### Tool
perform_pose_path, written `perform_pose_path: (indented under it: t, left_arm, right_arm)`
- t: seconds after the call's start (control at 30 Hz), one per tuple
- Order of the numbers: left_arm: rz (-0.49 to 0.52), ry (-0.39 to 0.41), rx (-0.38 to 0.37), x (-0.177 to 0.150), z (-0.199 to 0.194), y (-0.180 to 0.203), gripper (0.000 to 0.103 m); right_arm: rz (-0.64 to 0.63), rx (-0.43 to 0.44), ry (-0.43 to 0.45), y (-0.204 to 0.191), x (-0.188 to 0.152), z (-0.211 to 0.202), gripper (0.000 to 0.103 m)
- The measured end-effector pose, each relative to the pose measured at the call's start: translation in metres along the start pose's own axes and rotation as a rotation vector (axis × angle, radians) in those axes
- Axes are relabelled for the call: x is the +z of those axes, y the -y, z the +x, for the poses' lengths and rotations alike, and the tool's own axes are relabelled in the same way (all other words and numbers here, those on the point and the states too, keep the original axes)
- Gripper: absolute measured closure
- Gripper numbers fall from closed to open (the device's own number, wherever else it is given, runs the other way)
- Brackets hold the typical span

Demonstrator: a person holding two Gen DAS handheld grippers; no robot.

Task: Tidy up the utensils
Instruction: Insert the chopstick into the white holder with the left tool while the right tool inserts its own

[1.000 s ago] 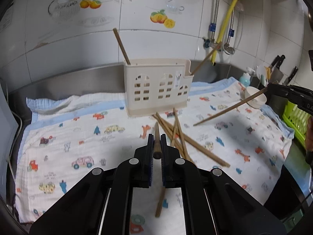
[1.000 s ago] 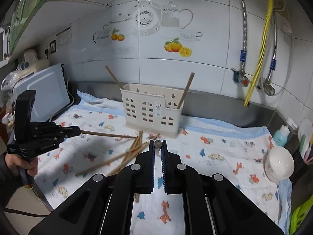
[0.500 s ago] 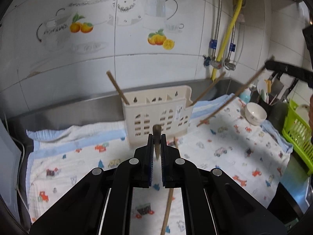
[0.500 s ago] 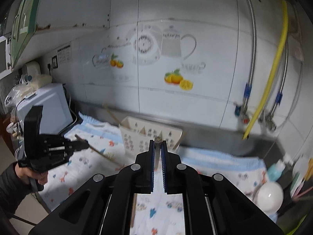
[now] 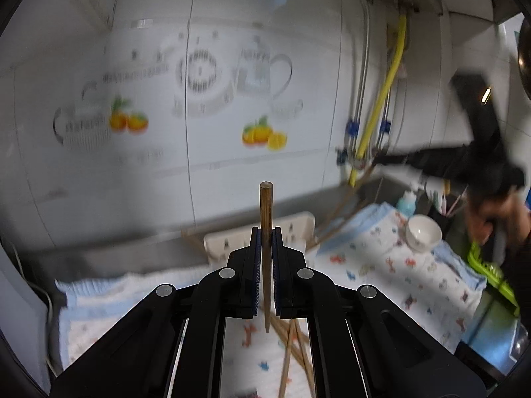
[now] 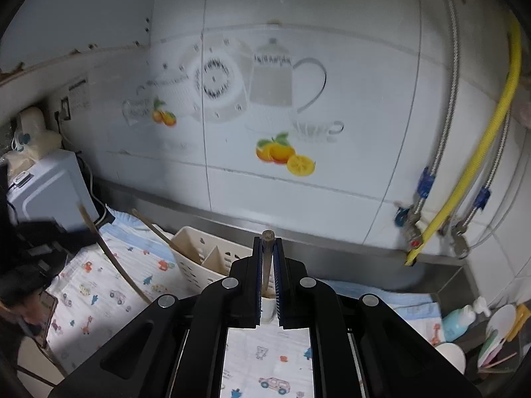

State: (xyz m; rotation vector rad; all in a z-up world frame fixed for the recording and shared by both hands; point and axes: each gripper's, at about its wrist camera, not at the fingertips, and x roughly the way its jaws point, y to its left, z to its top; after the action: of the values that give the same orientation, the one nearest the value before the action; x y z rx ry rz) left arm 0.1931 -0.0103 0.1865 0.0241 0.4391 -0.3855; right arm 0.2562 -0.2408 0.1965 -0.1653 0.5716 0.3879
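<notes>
My left gripper (image 5: pixel 265 232) is shut on a brown wooden chopstick (image 5: pixel 265 212) held upright, its thick end sticking up above the jaws. Behind it stands the cream slotted utensil holder (image 5: pixel 298 229). Several loose chopsticks (image 5: pixel 292 345) lie on the printed cloth below. My right gripper (image 6: pixel 267 243) is shut on another chopstick (image 6: pixel 267 235) above the holder (image 6: pixel 199 248), which has a chopstick (image 6: pixel 156 229) leaning in it. The right gripper also shows blurred in the left wrist view (image 5: pixel 385 159), the left one in the right wrist view (image 6: pixel 69 229) with its chopstick (image 6: pixel 109 252).
A printed cloth (image 6: pixel 99 292) covers the steel counter. Tiled wall with a yellow hose (image 6: pixel 478 152) and pipes stands behind. A white bowl (image 5: pixel 423 232), a soap bottle (image 6: pixel 459 321) and a green rack (image 5: pixel 491 268) are at the right. A white appliance (image 6: pixel 49 185) is at the left.
Both grippers have risen and tilted up with their chopsticks. The holder has dropped lower in both views, and the right gripper is now over it.
</notes>
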Motion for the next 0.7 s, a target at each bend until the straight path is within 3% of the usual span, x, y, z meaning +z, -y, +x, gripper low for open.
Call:
perform_pose_path:
  t: [0.17, 0.33, 0.7]
  left_arm:
    - [0.025, 0.097, 0.021, 0.043, -0.01, 0.004, 0.098]
    - [0.03, 0.157, 0.067, 0.069, 0.004, 0.002, 0.098]
    - [-0.036, 0.08, 0.113, 0.049, 0.074, -0.022, 0.098]
  right_arm:
    - [0.01, 0.011, -0.04, 0.004, -0.009, 0.029, 0.096]
    - [0.006, 0.018, -0.058, 0.006, -0.016, 0.043, 0.096]
    - [-0.025, 0.034, -0.07, 0.004, -0.025, 0.06, 0.096]
